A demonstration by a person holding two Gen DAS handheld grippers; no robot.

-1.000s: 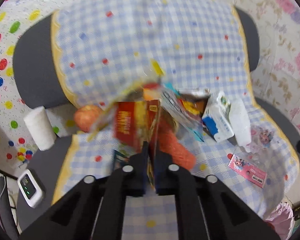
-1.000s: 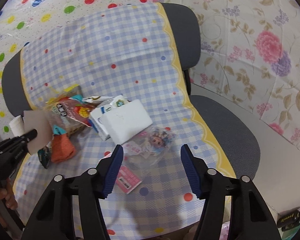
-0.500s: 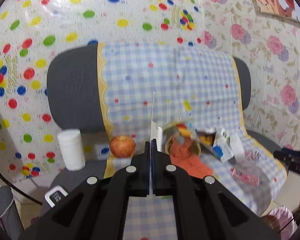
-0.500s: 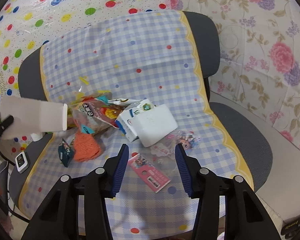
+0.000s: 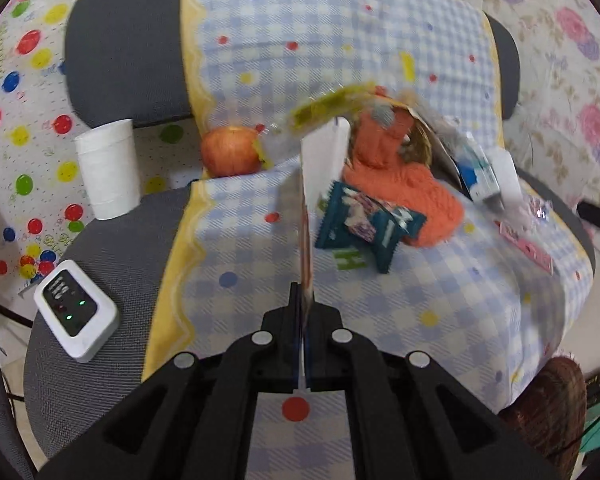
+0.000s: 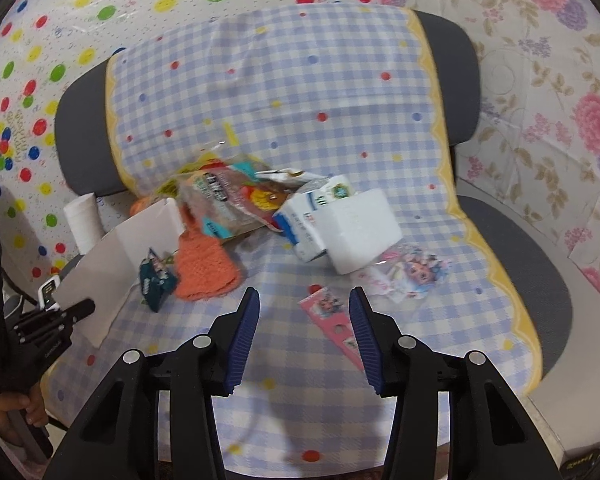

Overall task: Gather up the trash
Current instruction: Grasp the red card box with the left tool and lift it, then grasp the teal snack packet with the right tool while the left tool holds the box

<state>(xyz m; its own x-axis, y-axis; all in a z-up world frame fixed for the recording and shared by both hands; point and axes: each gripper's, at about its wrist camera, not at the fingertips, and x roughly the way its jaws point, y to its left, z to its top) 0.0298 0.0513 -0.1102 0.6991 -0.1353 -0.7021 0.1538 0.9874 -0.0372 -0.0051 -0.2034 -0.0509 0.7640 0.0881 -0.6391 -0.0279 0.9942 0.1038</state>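
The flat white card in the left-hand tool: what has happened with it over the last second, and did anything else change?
The left gripper stayed clamped on the white card and carried it off the trash pile toward the chair's left front. The right gripper narrowed its jaws, nothing between them, and now hovers by the pink card. The apple, orange cloth and paper cup lie as before.

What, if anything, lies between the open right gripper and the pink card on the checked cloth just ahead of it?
Nothing visible does. The right gripper hangs open over the checked cloth, and the pink card lies flat just past its fingertips, with only bare cloth between. The clear doll packet lies beyond the card, not in the way.
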